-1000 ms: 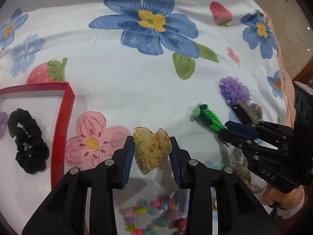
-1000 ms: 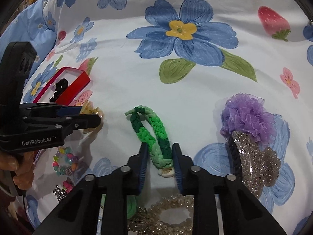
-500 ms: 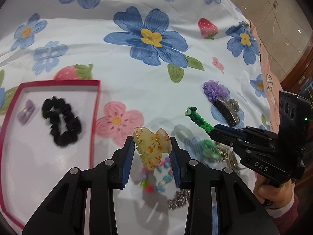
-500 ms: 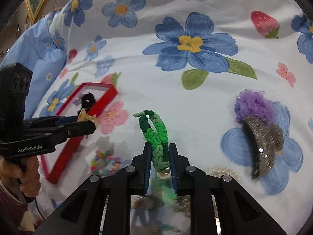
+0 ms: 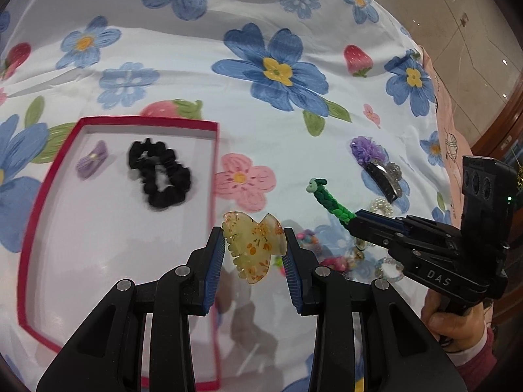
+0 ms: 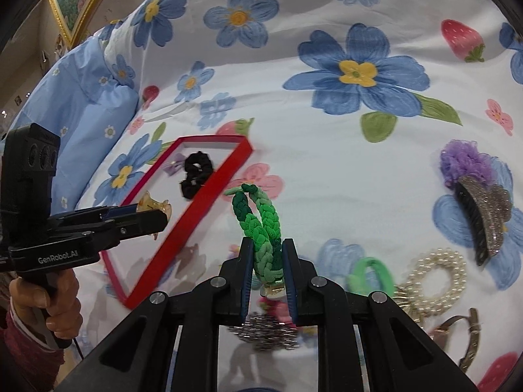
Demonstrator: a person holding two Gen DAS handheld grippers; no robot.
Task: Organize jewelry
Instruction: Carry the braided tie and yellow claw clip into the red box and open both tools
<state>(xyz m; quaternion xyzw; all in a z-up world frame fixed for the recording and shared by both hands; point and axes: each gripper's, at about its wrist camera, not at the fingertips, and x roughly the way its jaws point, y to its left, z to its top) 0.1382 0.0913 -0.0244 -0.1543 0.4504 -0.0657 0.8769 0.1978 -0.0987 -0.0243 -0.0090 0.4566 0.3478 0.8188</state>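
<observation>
Amber claw clip (image 5: 253,248) sitting pinched between left gripper (image 5: 254,254) fingers (image 5: 214,254), hanging above red tray (image 5: 215,163) edge. Right gripper (image 6: 268,271) fingers squeezing green braided bracelet (image 6: 261,228), loop sticking out forward.

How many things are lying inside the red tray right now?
2: a black scrunchie mid-tray and a small purple clip left of it in the red tray. The near end is partly hidden.
</observation>
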